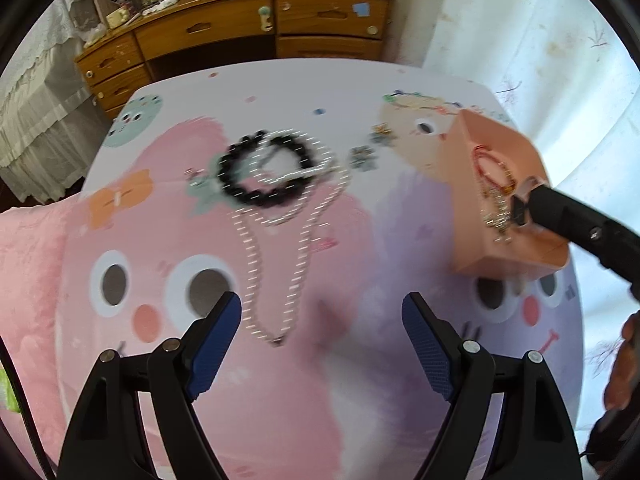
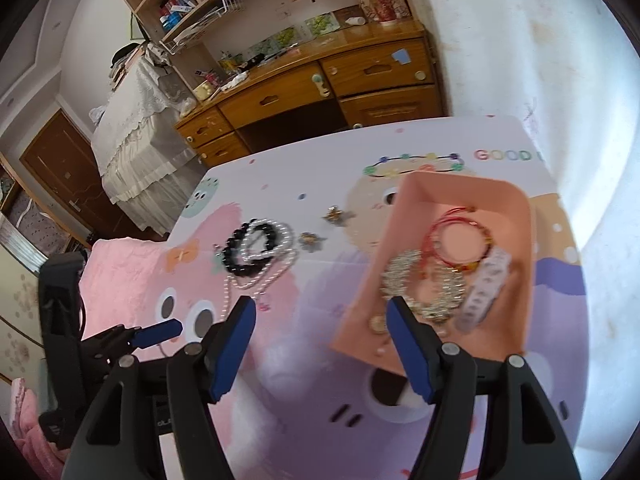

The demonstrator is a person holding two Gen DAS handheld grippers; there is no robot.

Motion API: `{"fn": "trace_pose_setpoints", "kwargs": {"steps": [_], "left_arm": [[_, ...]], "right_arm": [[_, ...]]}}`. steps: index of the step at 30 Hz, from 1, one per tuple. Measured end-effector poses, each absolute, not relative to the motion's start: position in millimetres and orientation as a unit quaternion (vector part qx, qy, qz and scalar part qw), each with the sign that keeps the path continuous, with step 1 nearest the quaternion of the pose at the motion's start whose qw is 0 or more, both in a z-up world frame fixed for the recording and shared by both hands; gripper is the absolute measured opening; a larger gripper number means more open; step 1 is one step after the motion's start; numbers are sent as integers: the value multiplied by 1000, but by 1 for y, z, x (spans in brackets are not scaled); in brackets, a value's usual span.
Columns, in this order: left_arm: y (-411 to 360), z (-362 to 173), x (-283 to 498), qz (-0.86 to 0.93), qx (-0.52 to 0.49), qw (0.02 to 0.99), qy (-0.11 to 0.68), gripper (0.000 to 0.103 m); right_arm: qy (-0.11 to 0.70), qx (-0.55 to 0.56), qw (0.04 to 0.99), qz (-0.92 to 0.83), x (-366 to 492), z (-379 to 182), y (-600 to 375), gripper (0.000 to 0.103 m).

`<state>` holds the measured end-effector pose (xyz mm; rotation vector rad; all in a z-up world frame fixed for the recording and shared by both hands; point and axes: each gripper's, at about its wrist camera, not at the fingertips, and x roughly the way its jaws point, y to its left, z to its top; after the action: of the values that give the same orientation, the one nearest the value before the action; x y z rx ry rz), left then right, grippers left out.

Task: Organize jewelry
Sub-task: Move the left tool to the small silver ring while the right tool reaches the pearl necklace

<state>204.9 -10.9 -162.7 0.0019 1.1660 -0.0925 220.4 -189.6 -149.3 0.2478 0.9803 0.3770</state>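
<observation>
The left gripper (image 1: 322,312) is hovering with its 2 jaws spread apart and nothing between them, just short of the pearl necklace (image 1: 276,264) lying on the cartoon-print tablecloth (image 1: 160,420). A black bead bracelet (image 1: 260,172) is lying at the necklace's far end. The right gripper (image 2: 322,316) is also gaping empty, its right finger overlapping the near edge of the pink tray (image 2: 516,264), which is holding a red cord bracelet (image 2: 456,240). A wooden desk (image 2: 320,84) is standing behind the table.
</observation>
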Motion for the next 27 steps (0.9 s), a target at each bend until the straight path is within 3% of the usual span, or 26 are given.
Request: {"fn": "trace_pose_setpoints", "kwargs": {"steps": [19,27], "left_arm": [[107,-155,241,-86,57,838,536,81],[123,-146,285,-171,40,816,552,81]], "right_arm": [[499,155,840,150,208,-175,-78,68],[497,101,851,135,198,-188,-34,68]]}}
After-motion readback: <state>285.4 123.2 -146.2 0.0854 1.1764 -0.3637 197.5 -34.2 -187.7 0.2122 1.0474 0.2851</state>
